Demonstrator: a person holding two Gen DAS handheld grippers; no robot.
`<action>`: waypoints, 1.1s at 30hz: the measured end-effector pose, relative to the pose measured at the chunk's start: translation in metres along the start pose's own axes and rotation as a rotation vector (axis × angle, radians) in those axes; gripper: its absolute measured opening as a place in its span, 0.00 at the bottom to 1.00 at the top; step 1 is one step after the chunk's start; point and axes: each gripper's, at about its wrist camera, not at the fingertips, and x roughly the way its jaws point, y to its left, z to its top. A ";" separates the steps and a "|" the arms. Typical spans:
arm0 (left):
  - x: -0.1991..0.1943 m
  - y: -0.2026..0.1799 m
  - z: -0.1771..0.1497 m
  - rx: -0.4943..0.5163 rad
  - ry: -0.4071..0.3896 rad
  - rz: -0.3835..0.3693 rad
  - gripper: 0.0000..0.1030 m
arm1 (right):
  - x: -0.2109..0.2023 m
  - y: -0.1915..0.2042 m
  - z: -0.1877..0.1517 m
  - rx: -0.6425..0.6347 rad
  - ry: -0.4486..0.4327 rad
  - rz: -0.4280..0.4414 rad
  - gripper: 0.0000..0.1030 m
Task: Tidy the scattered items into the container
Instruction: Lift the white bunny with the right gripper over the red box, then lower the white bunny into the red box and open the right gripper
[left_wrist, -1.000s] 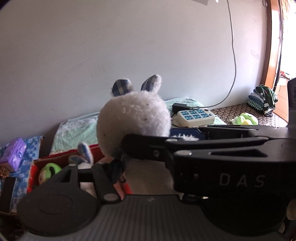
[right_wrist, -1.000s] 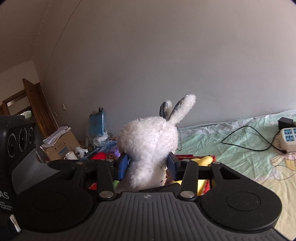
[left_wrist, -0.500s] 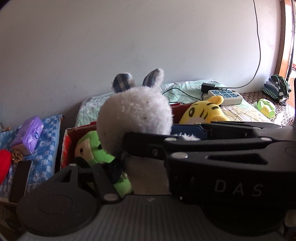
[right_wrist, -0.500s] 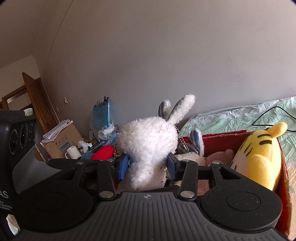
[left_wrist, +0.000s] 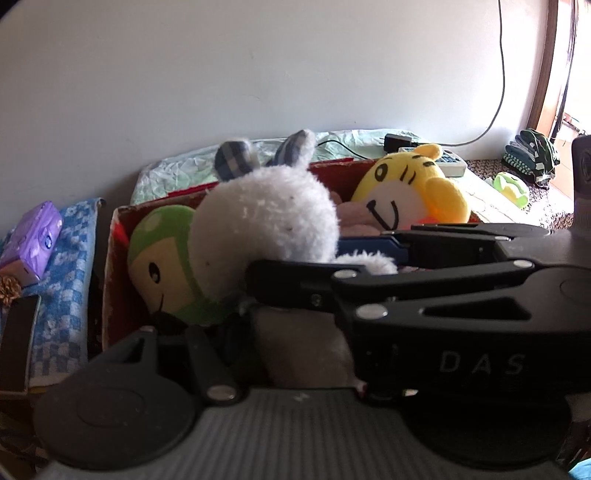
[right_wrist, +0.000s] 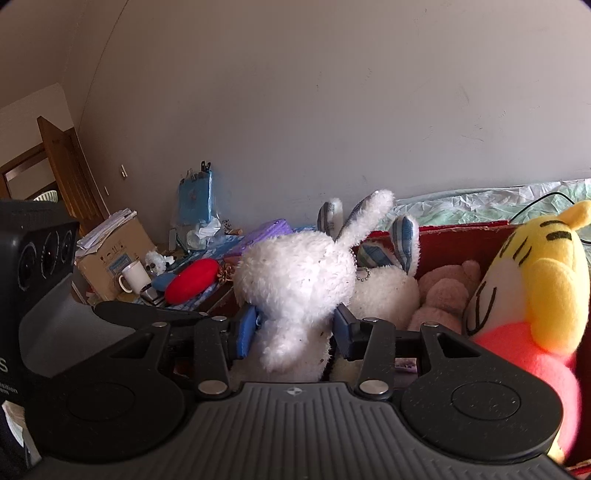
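White plush rabbit (right_wrist: 295, 280) held over the red box (right_wrist: 461, 240).
Right gripper (right_wrist: 295, 328) clamped its body; left gripper (left_wrist: 236, 325) grip could not be told.

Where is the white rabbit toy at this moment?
In both wrist views the white rabbit toy sits centre frame, gripped by the right gripper, above the red box, between the green plush and yellow tiger.

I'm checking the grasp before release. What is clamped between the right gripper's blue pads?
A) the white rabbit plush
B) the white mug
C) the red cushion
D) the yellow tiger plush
A: in the right wrist view the right gripper has its pads pressed on either side of the white rabbit plush, while the tiger sits apart in the red box.
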 end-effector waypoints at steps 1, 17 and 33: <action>0.000 0.001 0.000 -0.005 0.001 -0.009 0.57 | 0.000 -0.001 0.000 0.004 0.006 0.002 0.45; -0.037 0.011 -0.001 -0.010 -0.041 -0.072 0.61 | -0.017 -0.008 0.025 0.045 0.154 0.023 0.17; -0.023 0.029 -0.002 -0.125 0.025 -0.182 0.58 | 0.019 -0.010 0.023 0.079 0.381 0.034 0.17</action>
